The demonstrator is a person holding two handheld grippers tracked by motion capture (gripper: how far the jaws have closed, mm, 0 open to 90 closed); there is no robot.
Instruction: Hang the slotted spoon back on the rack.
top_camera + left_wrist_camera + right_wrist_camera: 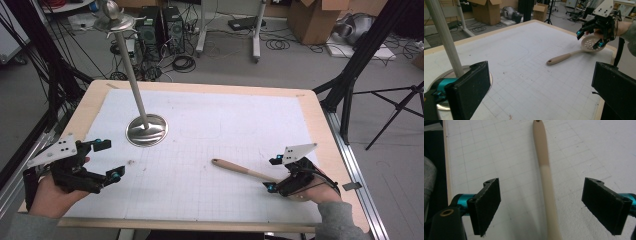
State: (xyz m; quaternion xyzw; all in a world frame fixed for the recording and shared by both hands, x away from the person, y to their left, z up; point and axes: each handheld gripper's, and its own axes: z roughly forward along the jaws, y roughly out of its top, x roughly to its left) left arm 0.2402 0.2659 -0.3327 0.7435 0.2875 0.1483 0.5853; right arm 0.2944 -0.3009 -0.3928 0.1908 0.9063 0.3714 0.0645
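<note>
- The table (320, 130) is a big wooden board with a white sheet of little squares (225, 125) on top. The sheet covers almost all of it.
- A shiny metal stand (146, 130) sits on the left part of the table, a bit toward the far side. It has a round flat foot and a long thin pole (131, 75) that goes up and leans toward the far left. In the left gripper view the pole (445, 40) is at the left, and the foot peeks out behind the left jaw.
- The left gripper (109, 160) is at the near left edge of the table, held in the person's left hand (52, 192). Its jaws are wide apart and nothing is between them. It is well apart from the spoon.
- The right gripper (273, 174) is at the near right of the table, held in the person's right hand (320, 192). Its jaws are wide apart. The spoon handle runs between them, but the pads do not touch it.
- The spoon (240, 170) is pale tan and lies flat on the sheet, near and right of the middle. Its handle end points left, toward the stand, and has a small hole. In the left gripper view its round bowl with many small holes (590, 45) is right under the right gripper (590, 39). In the right gripper view the handle (546, 177) goes straight up the middle.
</note>
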